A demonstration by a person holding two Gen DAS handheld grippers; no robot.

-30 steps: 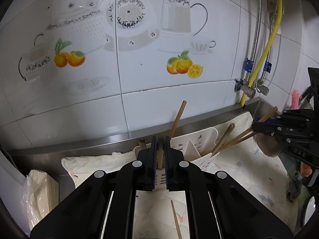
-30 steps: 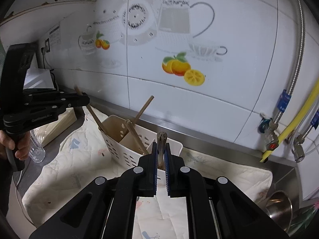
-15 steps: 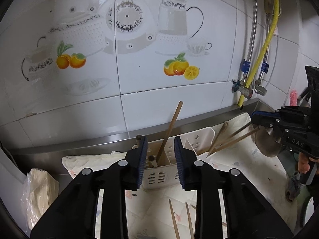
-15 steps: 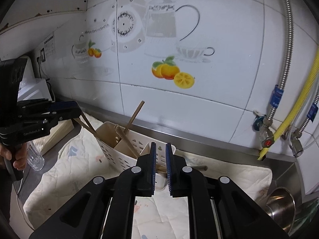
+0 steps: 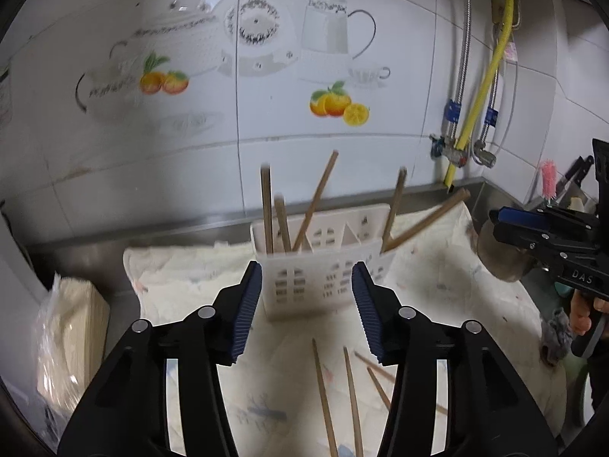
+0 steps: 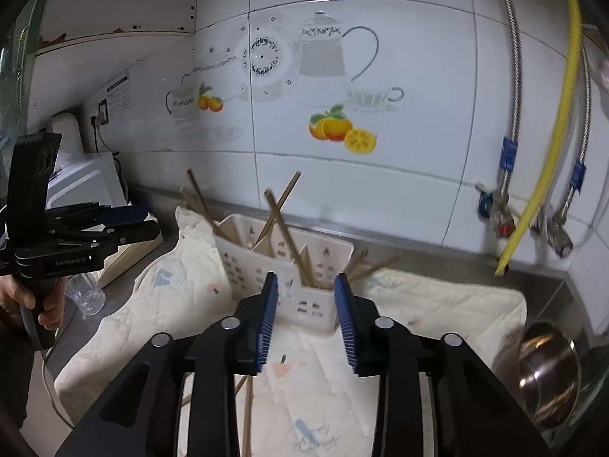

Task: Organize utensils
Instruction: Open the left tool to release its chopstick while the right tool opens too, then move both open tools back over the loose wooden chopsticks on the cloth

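A white slotted utensil caddy (image 5: pixel 319 262) stands on a cream cloth (image 5: pixel 456 304) against the tiled wall, with several wooden chopsticks (image 5: pixel 316 198) leaning in its compartments. Several more chopsticks (image 5: pixel 323 392) lie loose on the cloth in front of it. My left gripper (image 5: pixel 306 304) is open and empty, just before the caddy. My right gripper (image 6: pixel 306 316) is open and empty, facing the caddy (image 6: pixel 266 262) from its right end. Each gripper shows at the edge of the other's view: the right one (image 5: pixel 533 228), the left one (image 6: pixel 114 224).
A steel bowl (image 6: pixel 548 369) sits at the right end of the counter. Hoses and valves (image 6: pixel 506 205) hang on the wall at right. A wrapped pack of paper (image 5: pixel 72 335) and a clear glass (image 6: pixel 85 297) stand at the left.
Both grippers let go of the chopsticks they held in the caddy, opened wide and drew back from it. The released chopsticks now stand in the caddy.
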